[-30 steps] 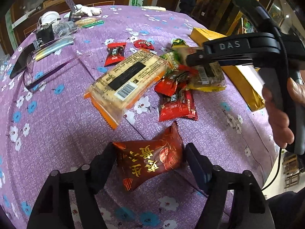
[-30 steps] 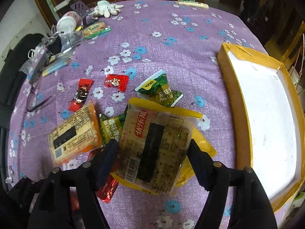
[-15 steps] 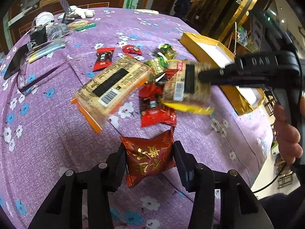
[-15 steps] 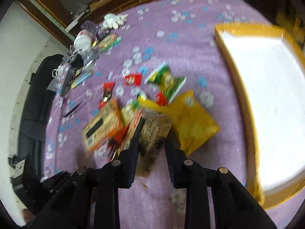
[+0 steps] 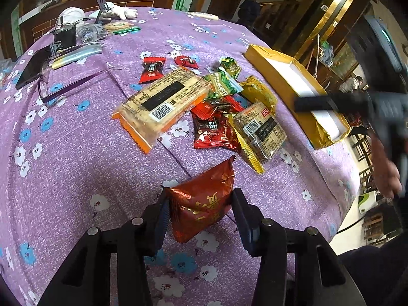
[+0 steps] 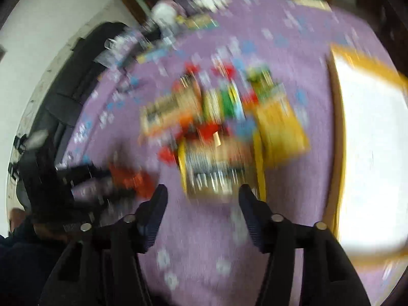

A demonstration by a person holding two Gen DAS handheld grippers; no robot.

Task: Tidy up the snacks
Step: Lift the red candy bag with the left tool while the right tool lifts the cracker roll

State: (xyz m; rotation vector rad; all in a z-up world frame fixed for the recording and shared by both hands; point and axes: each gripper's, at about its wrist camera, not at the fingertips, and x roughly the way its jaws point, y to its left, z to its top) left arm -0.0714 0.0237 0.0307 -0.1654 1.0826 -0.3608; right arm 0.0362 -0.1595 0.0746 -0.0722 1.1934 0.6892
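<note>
A red-brown foil snack packet [image 5: 204, 201] is pinched between the pads of my left gripper [image 5: 200, 211], which is shut on it just above the purple flowered cloth. Beyond it lies the snack pile: a long orange-edged cracker pack [image 5: 163, 102], red candy packets [image 5: 214, 130], green packets [image 5: 224, 84] and a yellow-edged cracker pack [image 5: 260, 132]. The right wrist view is badly blurred. My right gripper [image 6: 202, 204] has its jaws opening with nothing between them, and the yellow-edged cracker pack [image 6: 219, 168] lies on the cloth just past its tips. The right gripper [image 5: 331, 102] also shows as a dark blur over the yellow box.
A yellow box with a white inside [image 5: 293, 84] stands at the table's right edge, also seen as the box [image 6: 369, 140]. Glasses [image 5: 51, 86], a dark phone [image 5: 30, 66], white gloves [image 5: 114, 12] and small clutter sit at the far left.
My left gripper closed on the red-brown packet and keeps hold of it. My right gripper picked up the yellow-edged cracker pack, let it go beside the red packets and drew back towards the box.
</note>
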